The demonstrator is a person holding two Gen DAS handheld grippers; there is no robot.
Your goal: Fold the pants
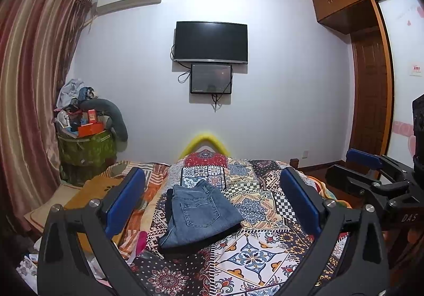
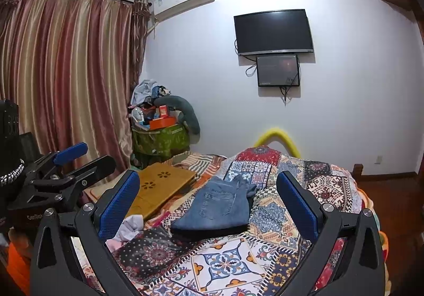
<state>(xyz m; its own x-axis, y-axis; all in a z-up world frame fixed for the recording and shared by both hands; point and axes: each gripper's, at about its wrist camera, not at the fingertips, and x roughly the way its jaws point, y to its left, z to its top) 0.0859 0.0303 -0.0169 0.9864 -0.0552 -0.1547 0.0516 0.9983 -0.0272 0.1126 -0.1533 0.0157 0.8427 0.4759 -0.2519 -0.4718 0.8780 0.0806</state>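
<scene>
A pair of grey-blue jeans (image 1: 198,213) lies folded into a compact stack on the patterned bedspread (image 1: 254,251), back pocket facing up. It also shows in the right wrist view (image 2: 220,205). My left gripper (image 1: 212,197) is open and empty, held above and in front of the jeans without touching them. My right gripper (image 2: 209,200) is open and empty too, held back from the jeans. The right gripper shows at the right edge of the left wrist view (image 1: 371,174); the left gripper shows at the left of the right wrist view (image 2: 71,163).
A wooden lap tray (image 2: 159,187) lies on the bed left of the jeans, with loose pale cloth (image 2: 129,227) near it. A green bin piled with clutter (image 2: 159,134) stands by the curtain. A yellow bed rail (image 1: 204,139) rises at the bed's far end.
</scene>
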